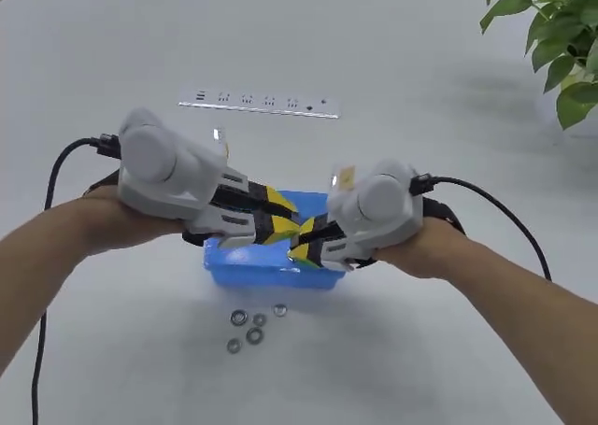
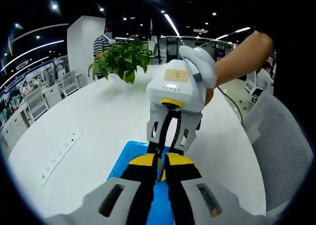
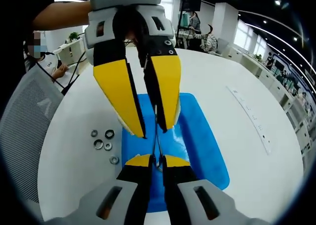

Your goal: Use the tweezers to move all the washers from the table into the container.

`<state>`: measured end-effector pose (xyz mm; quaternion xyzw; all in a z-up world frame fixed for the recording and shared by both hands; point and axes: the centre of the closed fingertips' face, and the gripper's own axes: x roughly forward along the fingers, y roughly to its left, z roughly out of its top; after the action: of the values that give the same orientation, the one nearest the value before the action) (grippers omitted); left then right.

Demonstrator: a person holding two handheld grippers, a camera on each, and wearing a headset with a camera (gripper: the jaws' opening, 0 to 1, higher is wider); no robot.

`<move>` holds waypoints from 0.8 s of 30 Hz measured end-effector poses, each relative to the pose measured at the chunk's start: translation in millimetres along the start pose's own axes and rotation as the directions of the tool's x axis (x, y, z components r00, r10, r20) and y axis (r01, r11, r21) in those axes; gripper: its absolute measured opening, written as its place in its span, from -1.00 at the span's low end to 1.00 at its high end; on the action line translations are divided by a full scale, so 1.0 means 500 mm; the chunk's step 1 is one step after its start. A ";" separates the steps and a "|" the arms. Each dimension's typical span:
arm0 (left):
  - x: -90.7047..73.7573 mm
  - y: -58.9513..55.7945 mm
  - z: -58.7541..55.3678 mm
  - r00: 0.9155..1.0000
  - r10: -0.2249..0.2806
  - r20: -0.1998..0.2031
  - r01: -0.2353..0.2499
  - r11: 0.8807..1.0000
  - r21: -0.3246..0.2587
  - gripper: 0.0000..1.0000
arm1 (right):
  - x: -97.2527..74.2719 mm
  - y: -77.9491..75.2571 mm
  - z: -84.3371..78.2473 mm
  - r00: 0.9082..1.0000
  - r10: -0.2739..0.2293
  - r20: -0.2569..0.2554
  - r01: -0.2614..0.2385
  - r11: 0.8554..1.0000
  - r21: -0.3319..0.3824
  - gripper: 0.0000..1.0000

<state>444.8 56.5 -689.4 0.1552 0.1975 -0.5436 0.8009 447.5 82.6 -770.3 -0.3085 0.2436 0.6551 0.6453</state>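
Plainly the task is at its very start. Five washers (image 1: pixel 254 335) lie in a loose cluster on the worktop (image 1: pixel 420 89), just beside the near wall of the blue container (image 3: pixel 202 141) and outside it. On the bare part of the container floor seen in the right gripper view I can make out no washer, though the grippers cover a good share of it. So, as far as the pictures go, none is delivered and all five are left to do.

Both grippers meet nose to nose over the container, well above the washers. The right gripper (image 3: pixel 157 161) has its jaws closed down to a sliver on the tweezers (image 3: pixel 157 136) — a thin metal strip that runs forward from between its yellow tips. The far end of that strip passes between the jaws of the left gripper (image 2: pixel 161 161), which stand only narrowly apart. Whether they press on the tweezers or merely flank them I cannot tell.

My reading is that the tool is being set or passed between the grippers — a preparatory step, with no pick yet begun.
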 end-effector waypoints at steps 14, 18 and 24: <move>0.001 0.006 0.001 1.000 0.002 -0.011 -0.002 0.999 0.041 -0.89 | -0.002 -0.003 -0.001 1.000 -0.006 -0.008 0.006 1.000 -0.027 -0.78; 0.000 0.008 0.005 1.000 0.007 -0.009 -0.006 0.999 0.049 -0.90 | -0.005 -0.005 0.003 1.000 -0.011 -0.005 0.011 1.000 -0.027 -0.76; -0.010 0.012 0.022 1.000 0.025 0.004 -0.025 0.998 0.053 -0.90 | -0.017 -0.013 0.017 0.999 -0.030 0.018 0.030 1.000 -0.008 -0.75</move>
<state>450.4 57.7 -677.2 0.1779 0.1797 -0.5388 0.8036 453.1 83.1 -758.0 -0.3087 0.2305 0.6492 0.6559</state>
